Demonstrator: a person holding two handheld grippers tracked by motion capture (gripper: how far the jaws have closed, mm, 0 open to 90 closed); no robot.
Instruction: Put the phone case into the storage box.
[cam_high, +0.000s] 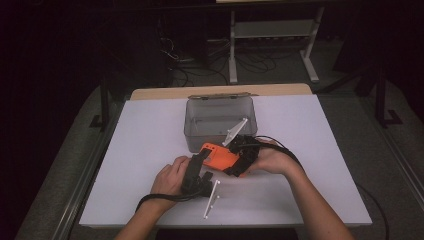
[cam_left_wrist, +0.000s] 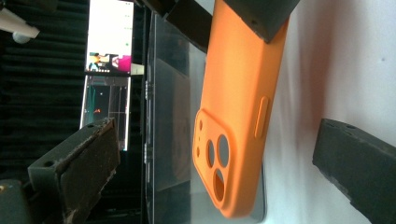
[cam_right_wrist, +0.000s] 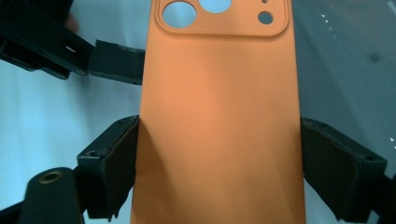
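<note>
Two tools at orange phone case, beside grey box: right tool clamps its sides to steady it; left tool gapes around the camera end.

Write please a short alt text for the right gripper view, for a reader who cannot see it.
An orange phone case, back side up with its camera cutouts at the top, is clamped by its long edges between the right gripper's two black fingers. One finger of the left gripper touches the case's upper left edge, above a white table.

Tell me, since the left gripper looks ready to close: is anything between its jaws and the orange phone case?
Nothing visible. The left gripper stands open around the orange phone case, already clamped by the right gripper beside the clear box.
</note>
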